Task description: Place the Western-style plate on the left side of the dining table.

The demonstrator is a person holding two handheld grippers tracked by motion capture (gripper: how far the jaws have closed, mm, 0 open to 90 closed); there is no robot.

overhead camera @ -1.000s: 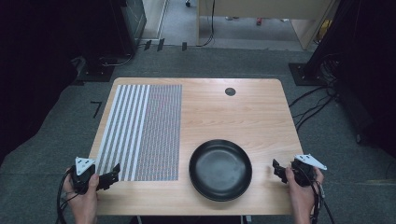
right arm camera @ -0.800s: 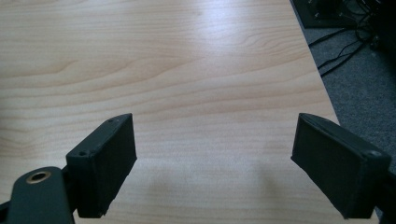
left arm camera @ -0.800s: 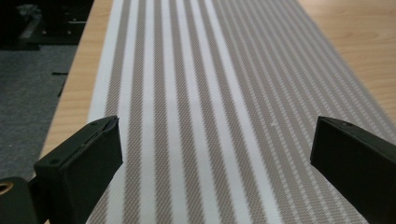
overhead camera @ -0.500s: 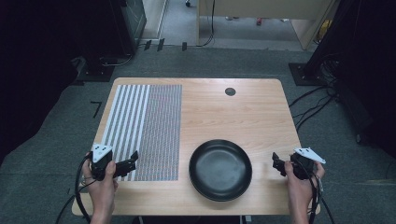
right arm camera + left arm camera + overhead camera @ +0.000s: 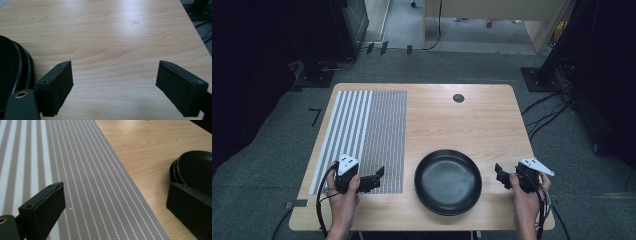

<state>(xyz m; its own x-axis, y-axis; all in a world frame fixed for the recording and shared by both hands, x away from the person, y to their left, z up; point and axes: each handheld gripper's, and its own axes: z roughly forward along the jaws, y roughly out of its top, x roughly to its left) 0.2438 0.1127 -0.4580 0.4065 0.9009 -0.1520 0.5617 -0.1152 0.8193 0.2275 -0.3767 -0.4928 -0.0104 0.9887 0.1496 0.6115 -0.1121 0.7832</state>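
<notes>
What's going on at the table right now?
A person holds a gripper in each hand at the near edge of the table. The left gripper, jaws open, hovers over the striped placemat. The right gripper, also open, sits just right of the black plate. Neither grips anything yet.

A black bowl sits on a light wood-grain table beside a grey mat striped white, broad stripes at one side, thin ones at the other.
</notes>
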